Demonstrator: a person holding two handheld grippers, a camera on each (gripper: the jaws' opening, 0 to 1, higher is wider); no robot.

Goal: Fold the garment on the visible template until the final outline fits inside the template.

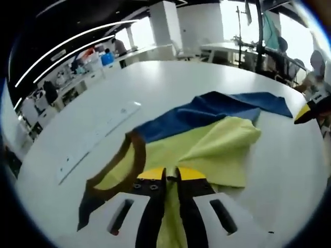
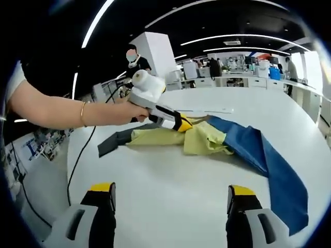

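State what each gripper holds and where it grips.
Left gripper is shut on the garment, on its yellow part near the brown collar. Right gripper is open, holding nothing.

The left gripper (image 1: pixel 171 174), black jaws with yellow tips on a white body, has its jaws closed together on the yellow-and-blue fabric garment (image 1: pixel 217 137). In the right gripper view, a bare forearm with a thin bracelet (image 2: pixel 83 114) extends to it. The right gripper (image 2: pixel 172 195) hangs with jaws spread wide, holding nothing.

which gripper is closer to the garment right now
Left. The left gripper is shut on the garment at its yellow part near the brown collar. The right gripper is open above bare table, short of the cloth.
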